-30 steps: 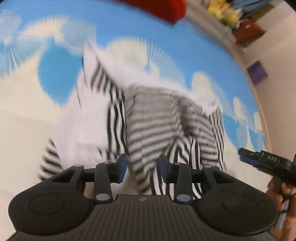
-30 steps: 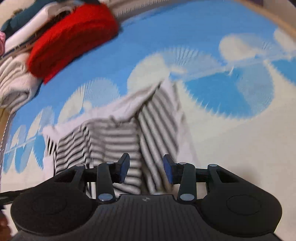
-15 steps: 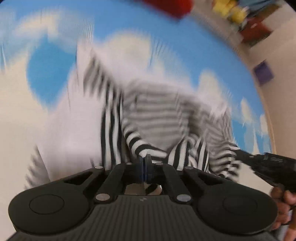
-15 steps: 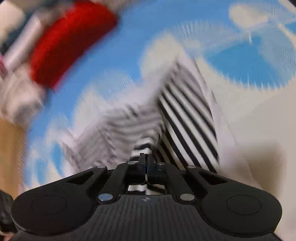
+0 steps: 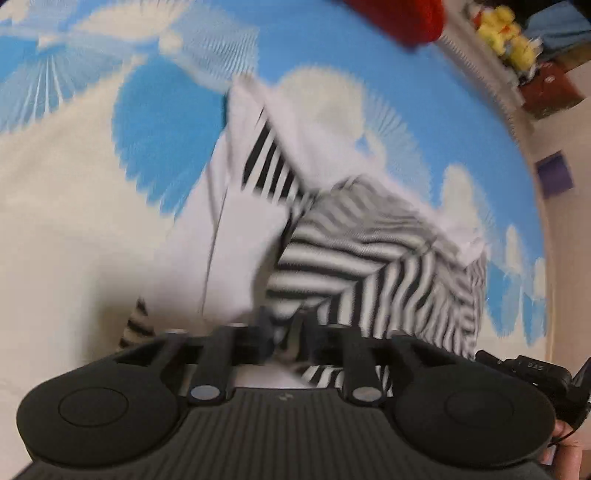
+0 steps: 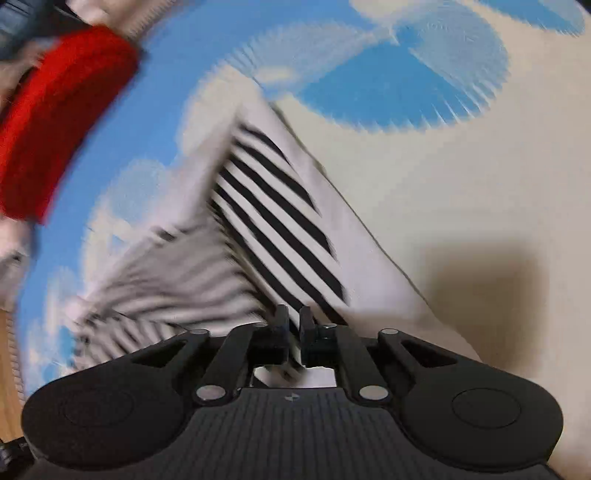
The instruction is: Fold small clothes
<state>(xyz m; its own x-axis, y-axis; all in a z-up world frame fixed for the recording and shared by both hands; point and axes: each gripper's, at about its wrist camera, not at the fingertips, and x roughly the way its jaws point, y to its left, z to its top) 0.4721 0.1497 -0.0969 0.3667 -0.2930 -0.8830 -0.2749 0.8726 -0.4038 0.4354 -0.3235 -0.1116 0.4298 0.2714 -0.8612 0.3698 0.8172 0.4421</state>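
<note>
A small black-and-white striped garment (image 5: pixel 369 258) with white panels lies rumpled on a blue-and-cream patterned bed cover (image 5: pixel 166 122). My left gripper (image 5: pixel 288 332) sits at its near edge with the jaws a little apart and cloth between them; the view is blurred. My right gripper (image 6: pixel 291 325) is nearly closed on the near edge of the same garment (image 6: pixel 273 221), with striped cloth in the narrow gap. The right gripper's black body also shows at the right edge of the left wrist view (image 5: pixel 528 373).
A folded red garment (image 6: pixel 55 125) lies at the far side of the bed cover (image 6: pixel 406 88), next to other stacked clothes. Yellow plush toys (image 5: pixel 506 33) and boxes stand beyond the bed edge.
Both grippers went from open a second ago to shut on the garment's edge half a second ago. Now the left jaws have parted a little and the garment has shifted.
</note>
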